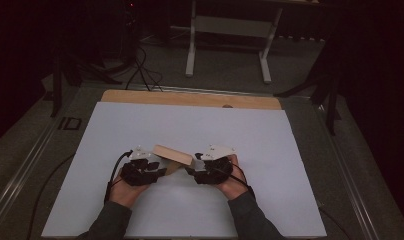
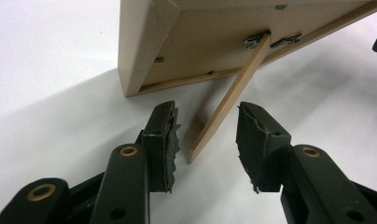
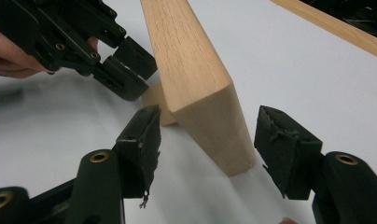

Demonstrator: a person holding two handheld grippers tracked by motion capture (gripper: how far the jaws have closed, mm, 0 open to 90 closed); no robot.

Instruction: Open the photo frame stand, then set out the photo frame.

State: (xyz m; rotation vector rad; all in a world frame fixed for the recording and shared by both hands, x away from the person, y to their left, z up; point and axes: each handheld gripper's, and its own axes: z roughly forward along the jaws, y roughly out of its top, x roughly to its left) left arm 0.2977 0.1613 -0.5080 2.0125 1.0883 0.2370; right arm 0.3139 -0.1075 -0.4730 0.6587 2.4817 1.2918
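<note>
in the high view a wooden picture frame (image 1: 172,155) stands tilted on the white worktop (image 1: 190,130), between the left gripper (image 1: 152,167) and the right gripper (image 1: 194,169), each held in a hand just beside it. in the left gripper view the jaws are spread, and the frame's thin wooden stand leg (image 2: 228,100) slants down from the frame's back (image 2: 200,37) to the worktop between them, touching neither. in the right gripper view the jaws are spread on either side of the frame's thick lower corner (image 3: 210,116), not pinching it; the left gripper (image 3: 126,70) sits beyond the frame.
</note>
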